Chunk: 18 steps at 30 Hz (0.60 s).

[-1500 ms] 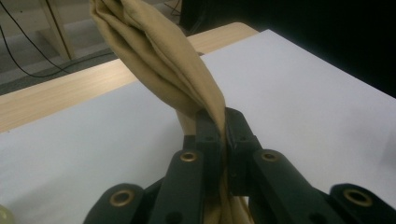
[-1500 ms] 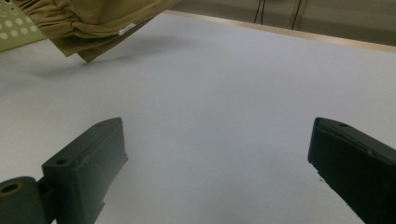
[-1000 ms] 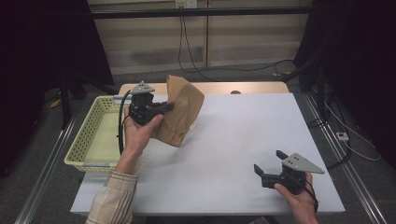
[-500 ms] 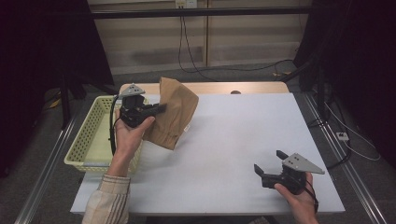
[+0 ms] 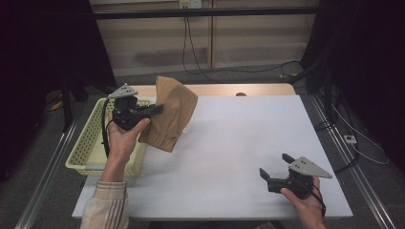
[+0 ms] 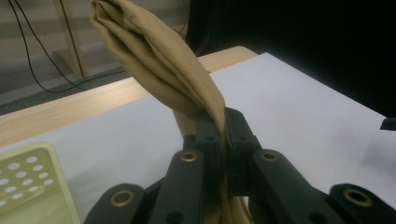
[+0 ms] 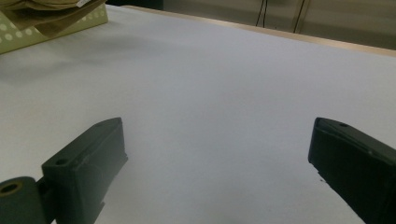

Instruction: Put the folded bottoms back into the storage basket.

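Left gripper (image 5: 155, 109) is clamped tight on a crumpled tan cloth (image 5: 171, 112), holding it up off the white table (image 5: 229, 143) around 10 o'clock, right beside the pale yellow perforated plastic basket (image 5: 90, 148). Right gripper (image 5: 273, 168) sits at about 5 o'clock on the table, jaws wide apart with nothing between them.

We see a tan cloth (image 5: 171, 112), folded and bunched into soft pleats. It is lifted off the white table (image 5: 239, 157), pinched between the closed jaws of the left tool (image 5: 152, 109). Its upper part stands above the jaws, and its lower part hangs down just beside the yellow basket (image 5: 88, 152).
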Each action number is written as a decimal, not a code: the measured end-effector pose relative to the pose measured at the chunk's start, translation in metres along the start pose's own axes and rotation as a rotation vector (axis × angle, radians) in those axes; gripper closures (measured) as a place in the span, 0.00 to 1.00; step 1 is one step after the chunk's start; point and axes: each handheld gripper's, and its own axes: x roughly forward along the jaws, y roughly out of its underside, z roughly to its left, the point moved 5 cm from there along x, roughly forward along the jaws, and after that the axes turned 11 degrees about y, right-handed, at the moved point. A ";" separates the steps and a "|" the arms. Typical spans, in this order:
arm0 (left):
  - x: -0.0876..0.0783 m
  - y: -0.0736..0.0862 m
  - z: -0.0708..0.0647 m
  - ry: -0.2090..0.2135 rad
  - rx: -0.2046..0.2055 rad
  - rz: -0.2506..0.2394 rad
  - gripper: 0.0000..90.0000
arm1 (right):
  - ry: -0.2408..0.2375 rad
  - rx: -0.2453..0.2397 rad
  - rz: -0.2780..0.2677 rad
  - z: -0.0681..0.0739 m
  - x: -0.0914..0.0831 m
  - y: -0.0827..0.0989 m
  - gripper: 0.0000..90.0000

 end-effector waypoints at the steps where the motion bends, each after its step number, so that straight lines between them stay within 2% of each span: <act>1: -0.001 -0.002 -0.001 0.008 -0.006 -0.011 0.96 | -0.005 0.007 0.000 0.000 0.000 0.000 0.04; 4: -0.004 -0.004 -0.001 0.012 0.003 -0.015 0.96 | -0.016 0.032 0.003 0.001 0.001 -0.001 0.04; 8: -0.006 -0.006 -0.002 0.012 0.009 -0.015 0.96 | -0.017 0.029 -0.004 0.000 0.001 -0.002 0.04; 18: -0.026 -0.010 -0.003 -0.035 0.043 -0.026 0.96 | -0.011 0.021 -0.003 0.000 0.000 -0.001 0.04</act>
